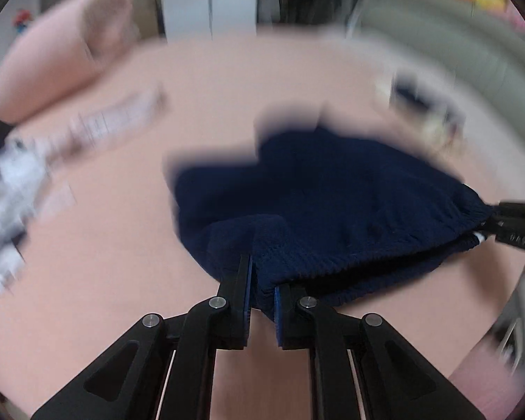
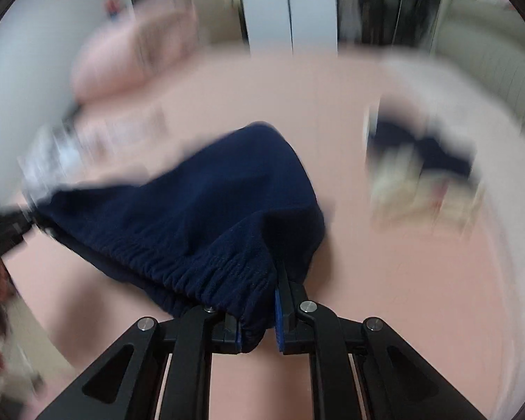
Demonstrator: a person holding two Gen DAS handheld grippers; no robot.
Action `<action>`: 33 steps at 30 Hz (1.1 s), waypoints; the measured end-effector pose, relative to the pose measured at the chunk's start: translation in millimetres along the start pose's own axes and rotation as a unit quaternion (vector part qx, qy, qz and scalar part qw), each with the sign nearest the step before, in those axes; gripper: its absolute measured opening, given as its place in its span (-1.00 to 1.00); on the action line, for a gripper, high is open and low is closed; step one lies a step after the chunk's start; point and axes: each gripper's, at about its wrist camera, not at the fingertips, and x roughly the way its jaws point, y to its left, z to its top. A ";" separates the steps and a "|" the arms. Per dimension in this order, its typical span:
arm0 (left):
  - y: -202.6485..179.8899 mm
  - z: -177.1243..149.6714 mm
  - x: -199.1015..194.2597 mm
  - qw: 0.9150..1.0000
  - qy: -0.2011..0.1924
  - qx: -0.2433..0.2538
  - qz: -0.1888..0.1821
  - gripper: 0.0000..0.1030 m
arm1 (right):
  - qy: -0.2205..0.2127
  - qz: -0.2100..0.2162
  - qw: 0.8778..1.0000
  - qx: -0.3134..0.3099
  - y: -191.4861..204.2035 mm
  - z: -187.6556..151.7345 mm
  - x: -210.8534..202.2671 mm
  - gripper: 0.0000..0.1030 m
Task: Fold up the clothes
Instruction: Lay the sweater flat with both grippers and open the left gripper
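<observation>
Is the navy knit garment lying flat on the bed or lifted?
Lifted: the navy knit garment hangs stretched between the left gripper and right gripper, above the pink sheet.

Both cams are wrist-mounted fisheyes looking forward along their own fingers, tilted down at a pink bed surface (image 1: 129, 217).

Left wrist view: sits close behind the left gripper (image 1: 262, 290) at bottom centre of frame. The navy knit garment (image 1: 332, 203) fills the centre. The right gripper (image 1: 514, 224) enters at the right edge.

Right wrist view: same close framing, the right gripper (image 2: 257, 315) bottom centre, the left gripper (image 2: 7, 231) at the left edge.

Shared in both: garment, bed, pink pillow (image 1: 63, 52) upper left, grey-green cushion (image 1: 465, 45) upper right. Backgrounds are motion-blurred.
</observation>
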 end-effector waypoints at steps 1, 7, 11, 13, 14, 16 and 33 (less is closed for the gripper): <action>-3.2 -13.1 9.8 1.000 0.019 0.009 0.002 -0.81 | 0.036 0.000 0.999 0.006 -0.8 -15.5 24.2 -0.79; 1.5 -28.3 -3.5 1.000 0.009 0.002 -0.013 -0.54 | 0.038 -0.027 0.998 -0.029 16.2 -20.7 24.8 -0.62; 11.1 -29.6 -15.3 1.000 0.008 -0.012 -0.025 -0.32 | 0.043 -0.050 0.996 -0.061 30.1 -21.8 18.5 -0.33; 17.6 -30.9 -22.9 0.999 0.003 -0.018 -0.036 -0.29 | 0.023 -0.069 0.995 -0.074 36.8 -27.4 10.9 -0.16; 19.4 -32.1 -28.0 0.999 0.001 -0.017 -0.041 -0.29 | 0.017 -0.077 0.994 -0.082 40.2 -29.9 7.9 -0.07; 22.0 -33.4 -40.3 0.999 -0.008 -0.010 -0.041 -0.29 | 0.016 -0.074 0.992 -0.100 46.4 -34.4 4.1 -0.04; 4.9 9.3 20.3 0.993 0.056 0.099 -0.016 -0.28 | 0.038 -0.020 0.999 0.005 13.1 -1.6 13.4 -0.03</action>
